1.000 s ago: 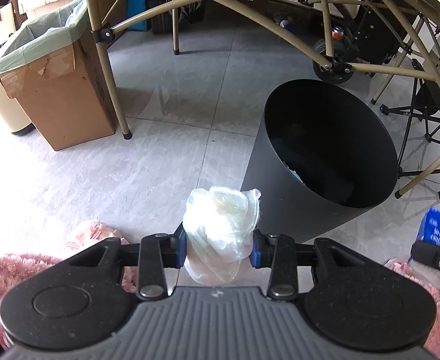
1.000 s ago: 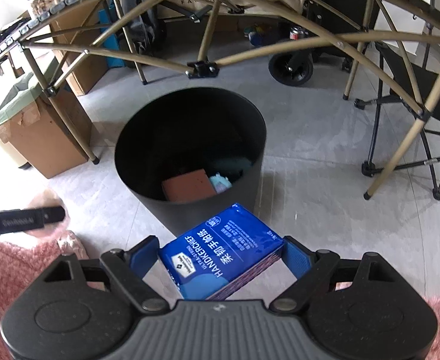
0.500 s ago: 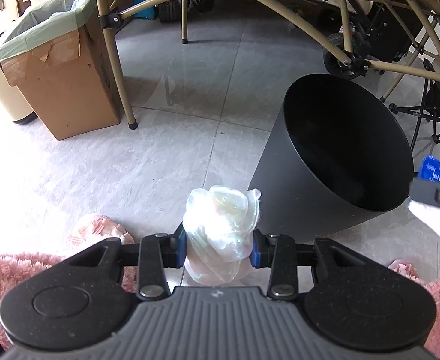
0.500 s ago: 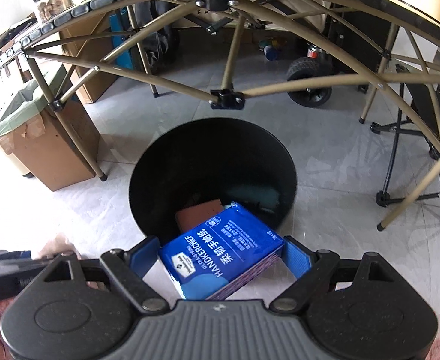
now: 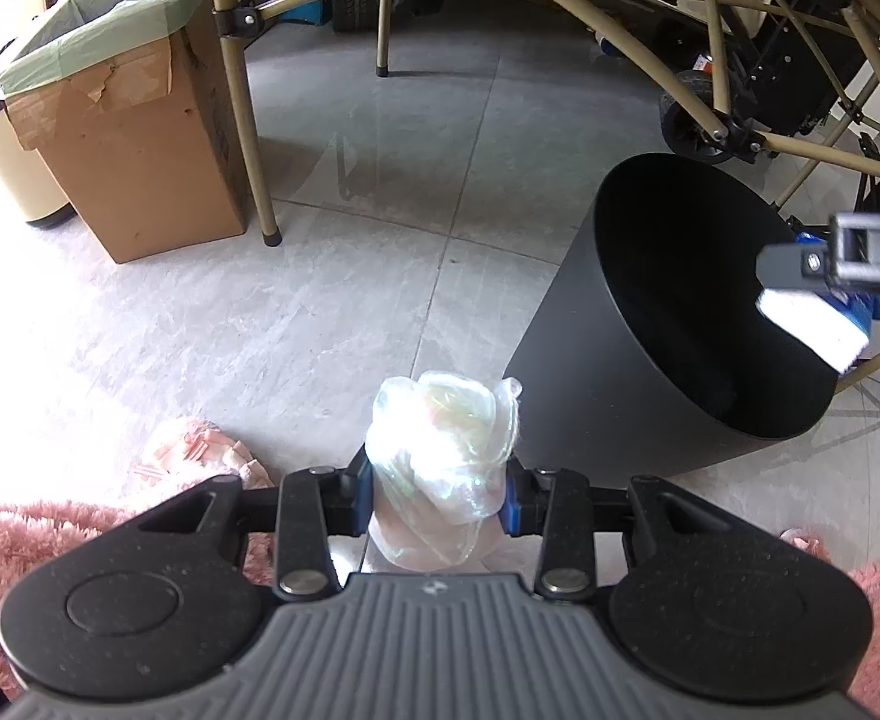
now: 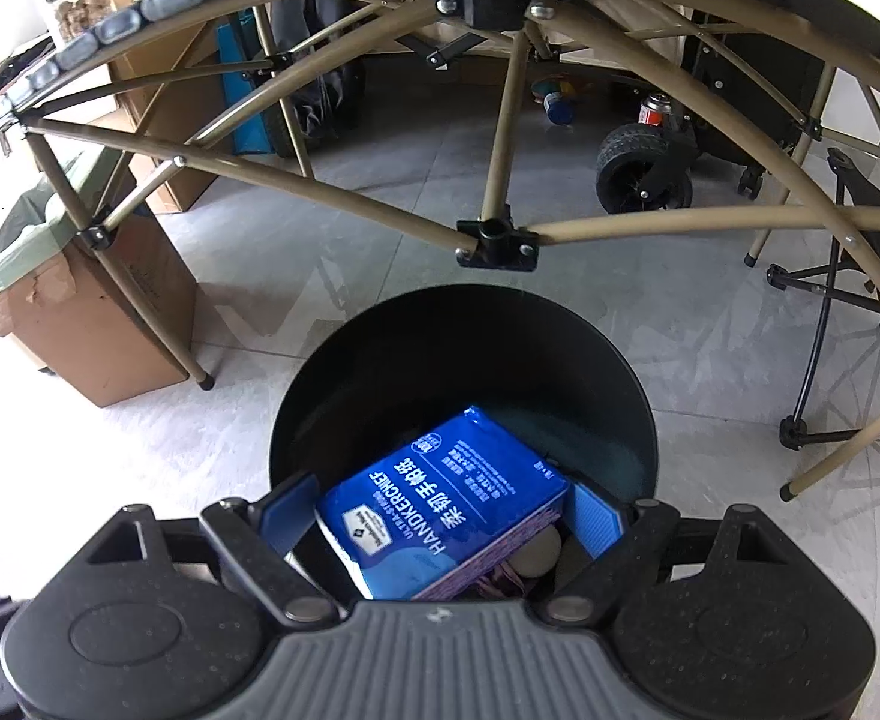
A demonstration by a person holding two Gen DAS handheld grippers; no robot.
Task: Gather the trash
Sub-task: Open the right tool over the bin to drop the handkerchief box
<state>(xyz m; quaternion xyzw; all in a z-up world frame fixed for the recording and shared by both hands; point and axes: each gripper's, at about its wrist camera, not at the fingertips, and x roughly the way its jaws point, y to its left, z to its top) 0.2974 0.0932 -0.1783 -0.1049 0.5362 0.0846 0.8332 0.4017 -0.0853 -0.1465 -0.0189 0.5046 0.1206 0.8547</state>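
Observation:
My left gripper [image 5: 440, 495] is shut on a crumpled clear plastic bag [image 5: 442, 456] and holds it above the floor, left of the black trash bin [image 5: 631, 372]. My right gripper [image 6: 442, 510] is shut on a blue handkerchief tissue pack [image 6: 440, 501] and holds it over the open mouth of the bin [image 6: 463, 354]. It also shows in the left wrist view [image 5: 823, 300], above the bin's right rim. Other trash lies dimly in the bin's bottom.
A cardboard box lined with a green bag [image 5: 122, 120] stands at the left beside a beige bin [image 5: 8, 168]. Tan folding-table legs [image 5: 242, 96] arch overhead. A pink rug [image 5: 50, 540] and pink wrapper [image 5: 200, 450] lie near me. A folding chair [image 6: 847, 312] stands right.
My right gripper has carried the tissue pack forward from in front of the bin to over its mouth. My left gripper has risen and shifted slightly, still holding the bag.

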